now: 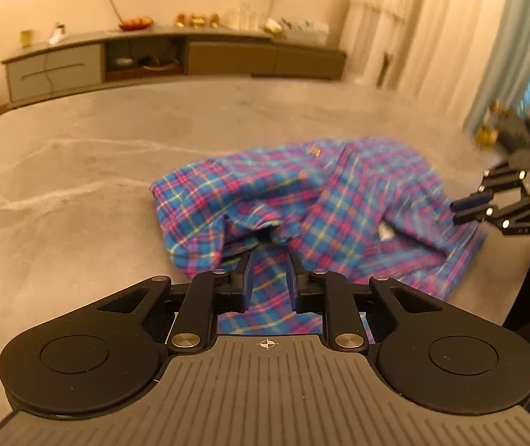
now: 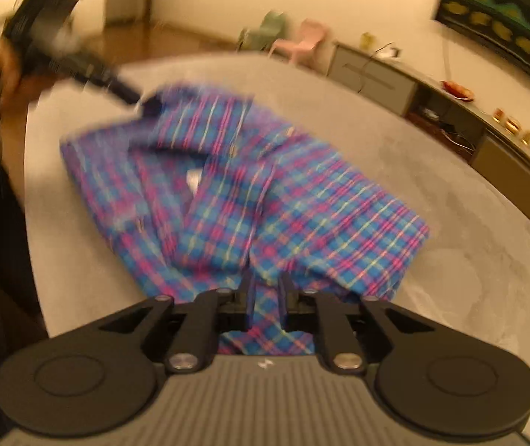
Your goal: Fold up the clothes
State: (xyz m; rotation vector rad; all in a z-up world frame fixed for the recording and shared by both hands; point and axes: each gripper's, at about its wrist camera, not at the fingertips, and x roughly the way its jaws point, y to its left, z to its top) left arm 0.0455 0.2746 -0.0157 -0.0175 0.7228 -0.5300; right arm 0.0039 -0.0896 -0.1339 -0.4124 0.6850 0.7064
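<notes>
Left wrist view: the left gripper fills the bottom of the frame, its jaws drawn close with plaid cloth running up between them; they appear to be grasping the shirt at its near edge. The shirt, blue with pink and yellow checks, lies crumpled on the grey marbled desk, from the centre of the frame toward the right. At the right edge the right gripper shows from the side, its jaws nearly together at the shirt's far right edge; whether cloth is pinched there is hard to tell from this angle. Across the top of the frame a long low cabinet stands against the wall, with small objects on it, and pale curtains hang at the upper right.

Right wrist view: blurred. The right gripper is at the bottom centre, jaws narrow with a strip of plaid between them, clenched on the shirt. The shirt spreads over the middle of the frame on the desk, bunched in long folds. At the upper left the left gripper, held in a hand, meets the shirt's far corner. A pink chair stands at the top centre, the cabinet along the upper right.
</notes>
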